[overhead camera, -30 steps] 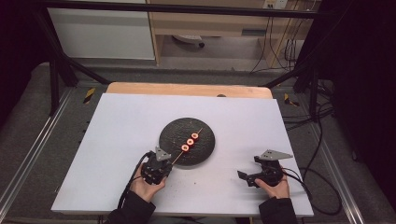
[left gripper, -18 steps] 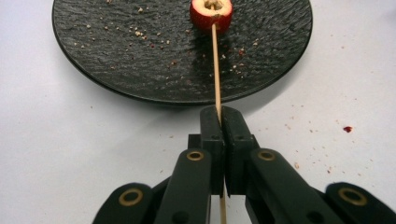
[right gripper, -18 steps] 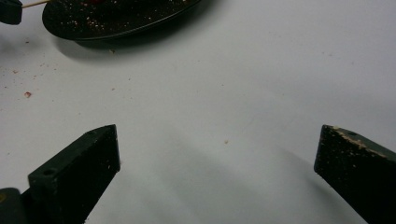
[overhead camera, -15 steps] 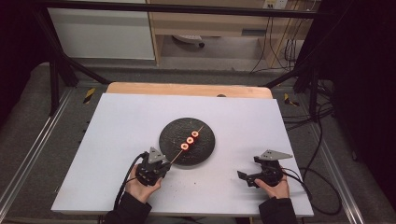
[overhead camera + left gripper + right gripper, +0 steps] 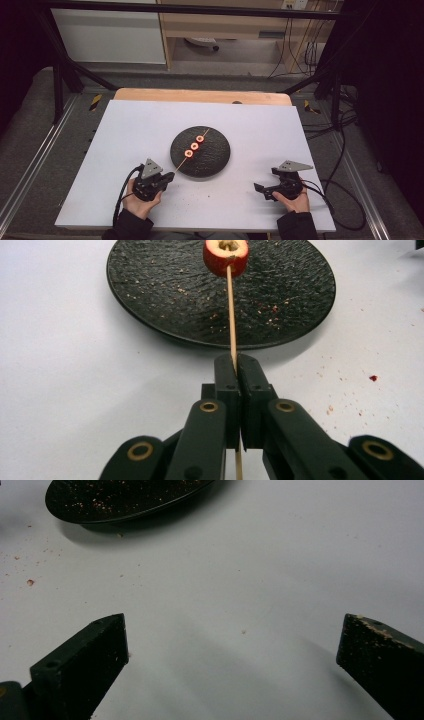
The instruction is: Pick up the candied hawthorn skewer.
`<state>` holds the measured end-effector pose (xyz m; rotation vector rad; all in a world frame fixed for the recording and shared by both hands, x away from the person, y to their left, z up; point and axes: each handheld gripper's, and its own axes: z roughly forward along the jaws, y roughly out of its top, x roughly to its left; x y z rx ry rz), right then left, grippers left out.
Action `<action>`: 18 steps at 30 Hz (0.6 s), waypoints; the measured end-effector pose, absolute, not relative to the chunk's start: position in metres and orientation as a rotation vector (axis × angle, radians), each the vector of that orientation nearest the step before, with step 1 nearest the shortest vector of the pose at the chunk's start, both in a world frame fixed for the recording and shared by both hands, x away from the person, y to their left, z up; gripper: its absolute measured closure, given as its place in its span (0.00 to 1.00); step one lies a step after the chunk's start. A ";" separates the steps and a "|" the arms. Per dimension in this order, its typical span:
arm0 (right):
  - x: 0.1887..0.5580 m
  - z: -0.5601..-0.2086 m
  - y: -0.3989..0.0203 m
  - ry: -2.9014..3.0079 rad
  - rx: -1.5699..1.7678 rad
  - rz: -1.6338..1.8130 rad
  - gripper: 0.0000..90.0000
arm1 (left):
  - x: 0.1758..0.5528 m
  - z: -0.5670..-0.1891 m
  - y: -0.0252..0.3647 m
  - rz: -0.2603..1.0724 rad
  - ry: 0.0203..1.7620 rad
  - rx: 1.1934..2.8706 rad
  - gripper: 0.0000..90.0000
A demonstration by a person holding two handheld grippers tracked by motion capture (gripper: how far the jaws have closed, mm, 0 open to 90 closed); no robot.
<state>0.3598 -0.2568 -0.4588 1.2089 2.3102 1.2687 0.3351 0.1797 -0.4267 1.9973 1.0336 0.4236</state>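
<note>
L gripper (image 5: 235, 365) clenched on wooden skewer (image 5: 231, 315) near its bare end; skewer carries red fruit rings (image 5: 194, 146) over black plate (image 5: 215, 160), mid tabletop (image 5: 125, 130). R gripper (image 5: 232, 645) released, jaws wide, w/ nothing between, resting on tabletop right of plate.

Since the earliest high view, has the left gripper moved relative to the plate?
Yes. The left gripper, shut on the skewer, has drawn back from the plate toward the table's near-left edge.

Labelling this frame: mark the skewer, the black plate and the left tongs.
skewer (image 5: 231, 315), left gripper view, bare stick below the red piece.
black plate (image 5: 215, 159), high view, bare right part.
left tongs (image 5: 236, 362), left gripper view, between the closed tips.
</note>
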 end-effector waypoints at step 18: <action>0.359 -0.458 -0.247 2.312 1.228 1.319 0.01 | 0.316 -0.433 0.210 0.441 0.983 1.906 0.98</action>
